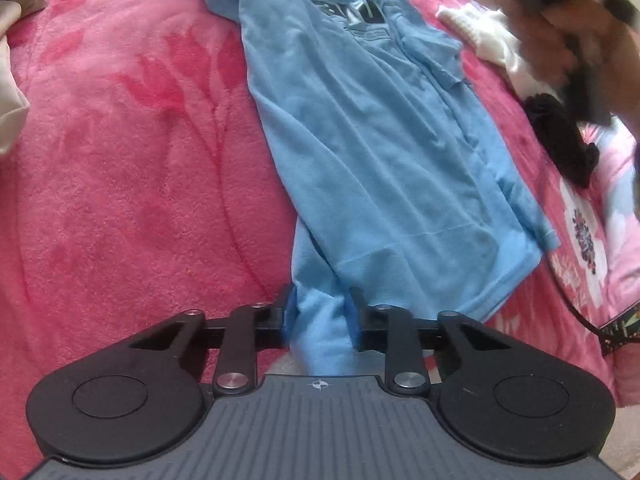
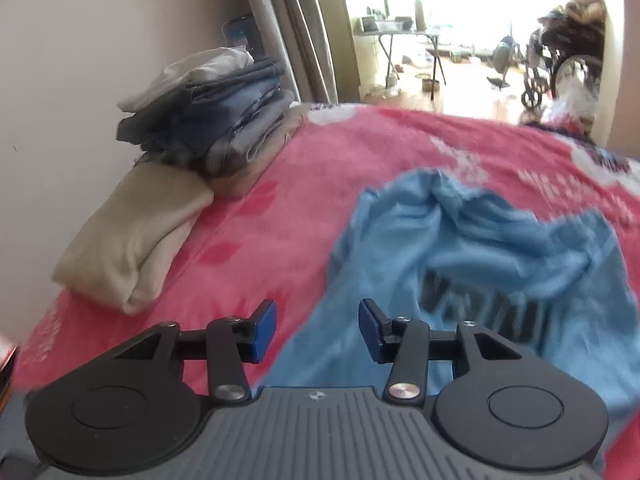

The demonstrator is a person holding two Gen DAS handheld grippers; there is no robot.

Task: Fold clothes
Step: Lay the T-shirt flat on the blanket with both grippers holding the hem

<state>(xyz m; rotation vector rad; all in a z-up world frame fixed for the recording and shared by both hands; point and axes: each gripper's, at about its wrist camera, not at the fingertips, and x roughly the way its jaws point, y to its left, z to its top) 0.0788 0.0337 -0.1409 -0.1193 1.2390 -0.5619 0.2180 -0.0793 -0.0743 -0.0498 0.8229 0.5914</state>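
Observation:
A light blue T-shirt (image 1: 372,152) with a dark chest print lies lengthwise on the pink blanket (image 1: 120,160), partly folded along its length. My left gripper (image 1: 320,312) is shut on the shirt's near hem, a bunch of blue cloth pinched between its fingers. In the right wrist view the shirt's crumpled upper part (image 2: 480,264) lies just ahead. My right gripper (image 2: 318,328) is open and empty, hovering over the shirt's left edge; its view is blurred. The right hand and gripper show blurred at the top right of the left wrist view (image 1: 580,40).
A stack of folded jeans and clothes (image 2: 216,120) and a folded beige garment (image 2: 136,236) sit by the wall. A white garment (image 1: 488,36) and a black one (image 1: 560,136) lie right of the shirt. A doorway (image 2: 460,32) opens beyond the bed.

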